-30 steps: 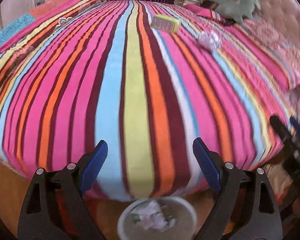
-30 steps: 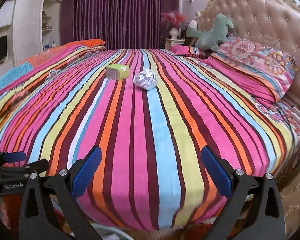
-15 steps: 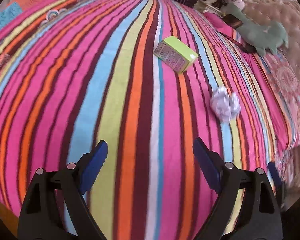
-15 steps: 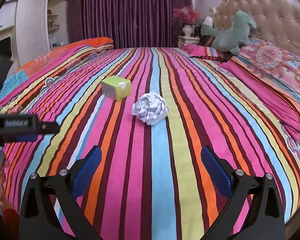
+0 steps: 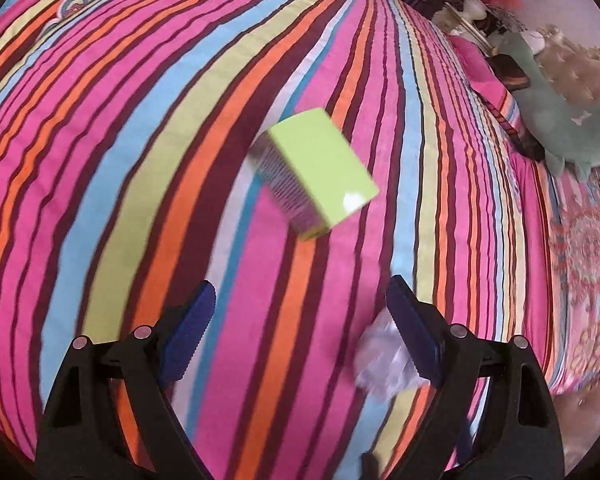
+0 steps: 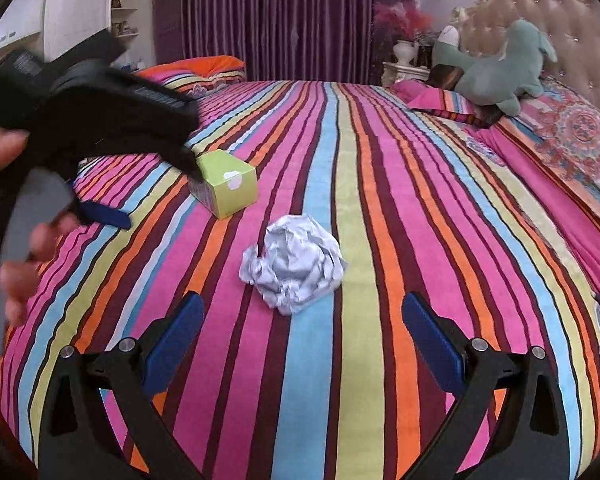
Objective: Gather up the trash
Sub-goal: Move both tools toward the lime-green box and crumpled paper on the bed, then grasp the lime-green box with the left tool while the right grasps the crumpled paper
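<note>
A lime-green carton (image 5: 320, 170) lies on the striped bedspread (image 5: 140, 160). My left gripper (image 5: 300, 328) is open and empty, hovering just short of the carton. A crumpled white paper ball (image 5: 384, 364) lies beside its right finger. In the right wrist view, the paper ball (image 6: 292, 266) lies just ahead of my open, empty right gripper (image 6: 302, 344). The carton (image 6: 224, 182) sits farther back left, with the left gripper's body (image 6: 92, 120) above it.
A green plush toy (image 6: 500, 68) and patterned pillows (image 6: 580, 140) lie by the tufted headboard (image 6: 540, 20) at the right. A nightstand with a vase (image 6: 404, 56) stands behind. Purple curtains hang at the back.
Both grippers have moved forward over the bed from its foot. The left one has closed in on the carton, the right one on the paper ball. The bin has left view.
</note>
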